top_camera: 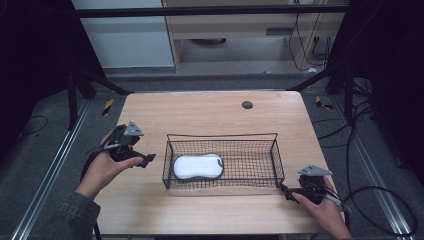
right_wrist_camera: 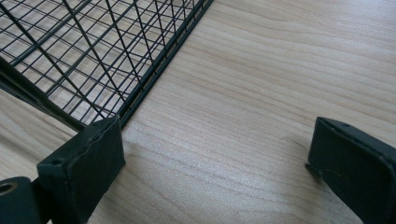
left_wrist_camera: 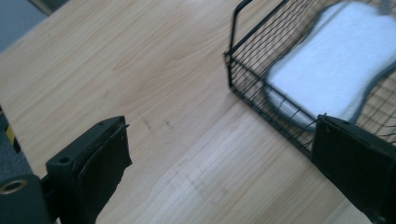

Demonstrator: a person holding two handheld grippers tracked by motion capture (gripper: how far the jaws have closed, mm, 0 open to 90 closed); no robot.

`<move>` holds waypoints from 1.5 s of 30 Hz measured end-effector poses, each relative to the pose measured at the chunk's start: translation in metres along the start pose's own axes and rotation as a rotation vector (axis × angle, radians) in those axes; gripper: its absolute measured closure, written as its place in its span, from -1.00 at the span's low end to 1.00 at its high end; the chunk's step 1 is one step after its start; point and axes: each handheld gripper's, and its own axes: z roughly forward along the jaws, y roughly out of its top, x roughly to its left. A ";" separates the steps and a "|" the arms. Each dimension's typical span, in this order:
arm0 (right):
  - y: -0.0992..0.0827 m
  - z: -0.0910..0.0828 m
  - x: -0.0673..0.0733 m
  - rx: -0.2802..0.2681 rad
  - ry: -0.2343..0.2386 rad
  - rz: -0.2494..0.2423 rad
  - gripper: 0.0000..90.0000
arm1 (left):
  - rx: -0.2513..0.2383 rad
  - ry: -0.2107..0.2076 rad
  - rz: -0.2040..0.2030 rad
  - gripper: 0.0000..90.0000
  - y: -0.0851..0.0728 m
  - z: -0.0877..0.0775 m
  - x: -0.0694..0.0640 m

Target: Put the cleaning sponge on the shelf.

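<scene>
Centre of the wooden table (top_camera: 210, 112): black wire basket (top_camera: 223, 136), rectangular, long axis running left-right across the table as the high view shows it. White sponge (top_camera: 198, 166) lies flat on the basket floor in the left half, near the left end wall. Sponge is waisted, pinched in the middle, with a grey edge layer; its long axis runs parallel to the basket's, ends pointing left and right.

Left gripper (top_camera: 144, 160) is held just left of the basket, apart from it, tips aimed at the left end wall. Jaws spread wide, nothing between them. In the left gripper view the basket corner (left_wrist_camera: 229, 56) and sponge (left_wrist_camera: 336, 70) sit up and to the right, bare table between the jaws.

Right gripper (top_camera: 286, 191) is low at the basket's front-right corner, just beside the wire; contact can't be told. Jaws spread, bare wood between them in the right gripper view, basket mesh (right_wrist_camera: 93, 51) above one jaw.

Small dark round cap (top_camera: 247, 104) sits in the tabletop at the far side.
</scene>
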 end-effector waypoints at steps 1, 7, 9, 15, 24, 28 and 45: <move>0.000 0.000 0.000 0.000 0.000 0.001 -0.91 | 0.002 0.006 -0.010 -0.91 -0.004 0.002 0.003; 0.000 0.000 0.000 0.000 0.000 0.002 -0.91 | 0.038 0.036 -0.068 -0.91 -0.027 0.015 0.016; 0.000 0.000 0.000 -0.001 0.000 0.002 -0.91 | 0.051 0.037 -0.077 -0.91 -0.034 0.019 0.018; 0.000 0.000 0.000 0.000 0.000 0.000 -0.91 | 0.075 0.035 -0.080 -0.90 -0.046 0.028 0.016; 0.000 0.000 0.000 0.000 0.000 0.000 -0.92 | 0.118 0.041 -0.087 -0.89 -0.060 0.047 0.015; 0.000 0.000 0.000 0.000 0.000 0.000 -0.92 | 0.124 0.038 -0.099 -0.89 -0.064 0.055 0.015; 0.000 0.000 0.000 0.000 0.000 -0.002 -0.92 | 0.116 0.050 -0.142 -0.90 -0.072 0.079 0.017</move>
